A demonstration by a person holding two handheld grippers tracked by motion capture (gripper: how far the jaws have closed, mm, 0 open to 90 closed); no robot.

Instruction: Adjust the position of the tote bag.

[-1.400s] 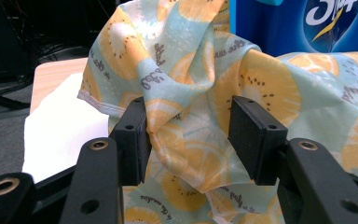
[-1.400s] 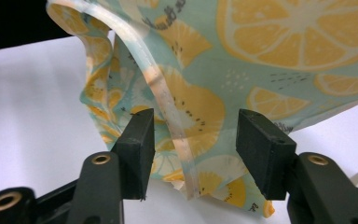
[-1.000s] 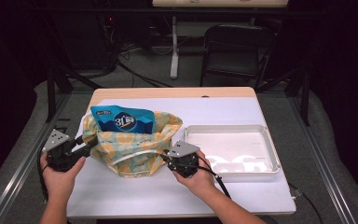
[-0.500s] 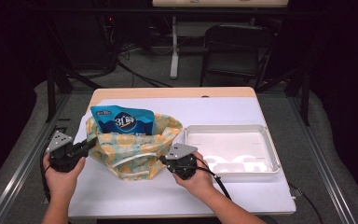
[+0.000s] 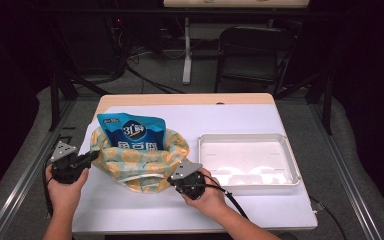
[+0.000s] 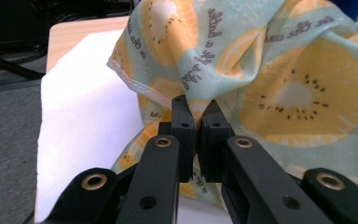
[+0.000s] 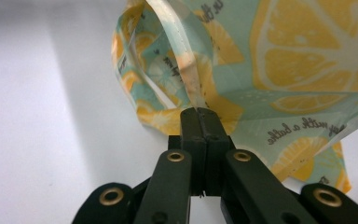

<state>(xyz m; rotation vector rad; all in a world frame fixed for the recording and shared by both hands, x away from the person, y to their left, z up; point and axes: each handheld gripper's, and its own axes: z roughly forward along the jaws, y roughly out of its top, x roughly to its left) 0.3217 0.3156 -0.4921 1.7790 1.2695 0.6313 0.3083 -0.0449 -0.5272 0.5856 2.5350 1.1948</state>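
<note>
A lemon-print cloth bag (image 5: 140, 162) lies on the white-covered table with its mouth up, and a blue snack packet (image 5: 132, 134) stands inside it. My left gripper (image 5: 93, 157) is at the bag's left edge. Its jaws have just been closing and now pinch a fold of the fabric (image 6: 223, 70) between the pads (image 6: 182, 122). My right gripper (image 5: 174, 180) sits at the bag's near right corner. In the right gripper view it (image 7: 199, 115) is shut on the bag's hemmed rim (image 7: 186, 56).
A white tray (image 5: 290, 165) stands to the right of the bag, close to my right hand. The table top (image 5: 130, 210) reaches to the near edge. Beyond the far edge are a dark chair (image 5: 255, 50) and cables on the floor.
The left jaws have closed onto the bag's left edge. The right gripper has drawn slightly nearer with the rim in it. The bag's mouth sits a little lower and wider.
</note>
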